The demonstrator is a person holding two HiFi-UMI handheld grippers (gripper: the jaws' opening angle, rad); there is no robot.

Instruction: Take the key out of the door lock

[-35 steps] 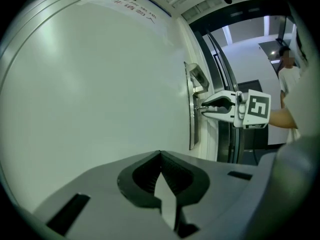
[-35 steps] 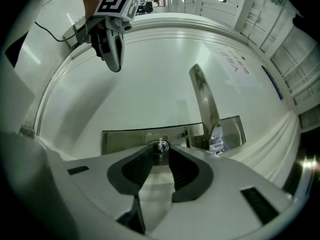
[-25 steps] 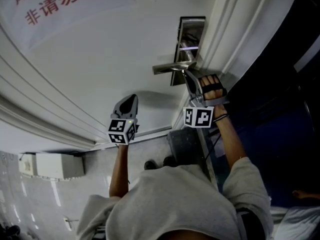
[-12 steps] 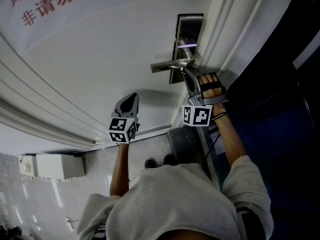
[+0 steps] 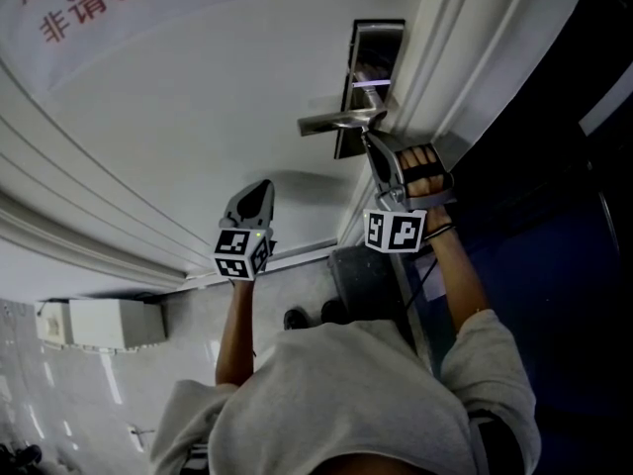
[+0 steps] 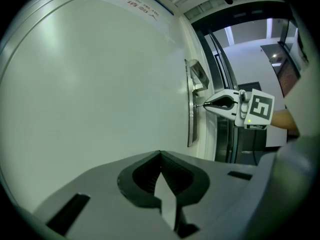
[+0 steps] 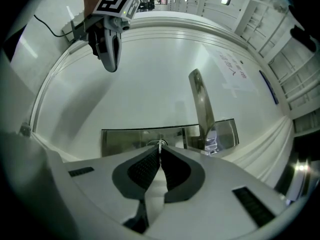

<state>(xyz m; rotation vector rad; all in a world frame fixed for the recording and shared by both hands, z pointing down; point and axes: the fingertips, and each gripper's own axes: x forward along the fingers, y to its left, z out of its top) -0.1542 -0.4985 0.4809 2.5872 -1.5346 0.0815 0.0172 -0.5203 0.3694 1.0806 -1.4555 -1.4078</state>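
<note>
Right gripper (image 7: 160, 147): jaws pinching the key (image 7: 160, 142) at the lock plate (image 7: 127, 140).
Key is a thin silver sliver at centre of the right gripper view, left of the lever handle (image 7: 201, 101). In the head view, upper centre, the gripper tip hides it. Left gripper (image 6: 160, 155): jaws pressed together, nothing between, near the white door (image 5: 198, 117), lower left of the handle.

The person wears a light grey shirt (image 5: 346, 394) and one dark fingerless glove (image 5: 421, 172). The grey left tool (image 5: 264, 185) and right tool (image 5: 369, 140) each carry a black-and-white marker cube (image 5: 242, 253).
</note>
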